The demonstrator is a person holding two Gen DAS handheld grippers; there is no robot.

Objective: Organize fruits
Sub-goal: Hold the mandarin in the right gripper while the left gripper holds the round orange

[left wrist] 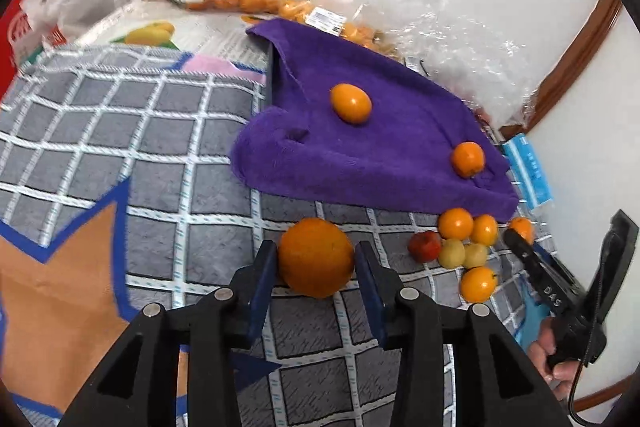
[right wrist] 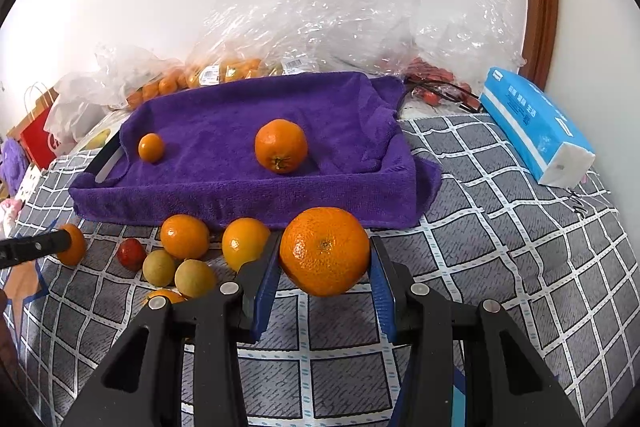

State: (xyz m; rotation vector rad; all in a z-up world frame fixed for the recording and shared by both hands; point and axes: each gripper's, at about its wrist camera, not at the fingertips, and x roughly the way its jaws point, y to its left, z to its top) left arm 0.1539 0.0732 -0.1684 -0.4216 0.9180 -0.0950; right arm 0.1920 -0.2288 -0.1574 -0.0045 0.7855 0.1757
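Observation:
My left gripper (left wrist: 315, 259) is shut on an orange (left wrist: 316, 257) just above the checked cloth, in front of the purple towel-lined tray (left wrist: 384, 147). My right gripper (right wrist: 324, 267) is shut on a mandarin (right wrist: 324, 251) in front of the same tray (right wrist: 240, 195). The tray holds a small oval orange fruit (left wrist: 351, 103) and a mandarin (left wrist: 467, 158); they also show in the right wrist view, the small fruit (right wrist: 151, 147) and the mandarin (right wrist: 281, 145). A loose pile of small fruits (right wrist: 188, 259) lies before the tray's front edge; it also shows in the left wrist view (left wrist: 464, 247).
Clear plastic bags with oranges (right wrist: 224, 71) lie behind the tray against the wall. A blue tissue pack (right wrist: 536, 127) lies at the right. A red paper bag (right wrist: 36, 139) stands at the far left. The left gripper's tip (right wrist: 36, 247) reaches in at the left edge.

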